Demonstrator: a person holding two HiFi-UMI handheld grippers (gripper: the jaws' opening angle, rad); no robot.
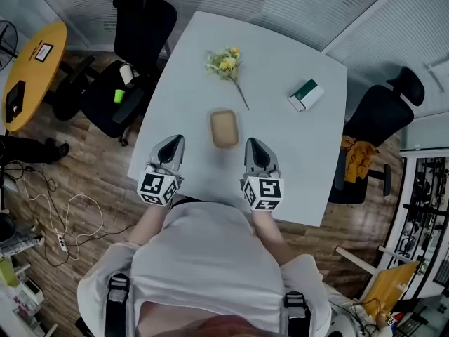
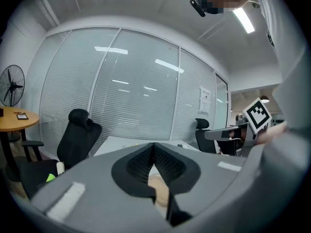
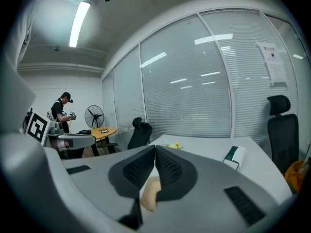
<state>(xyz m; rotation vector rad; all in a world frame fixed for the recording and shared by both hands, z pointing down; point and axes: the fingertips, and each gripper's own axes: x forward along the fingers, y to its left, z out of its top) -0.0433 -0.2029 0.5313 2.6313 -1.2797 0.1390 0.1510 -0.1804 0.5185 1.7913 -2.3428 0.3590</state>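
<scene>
Left gripper (image 1: 172, 143) and right gripper (image 1: 254, 146), jaws together and empty, at the table's (image 1: 189, 83) near edge; tan tray (image 1: 224, 128) just ahead between them, flowers (image 1: 226, 63) and box (image 1: 306, 95) beyond.

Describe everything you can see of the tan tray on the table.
The tan tray is a small rounded rectangle with a raised rim, wood or cardboard by its look, empty. It lies flat on the white table, just short of the flower sprig's stem, ahead of and between the left tool and right tool, touching neither.
</scene>
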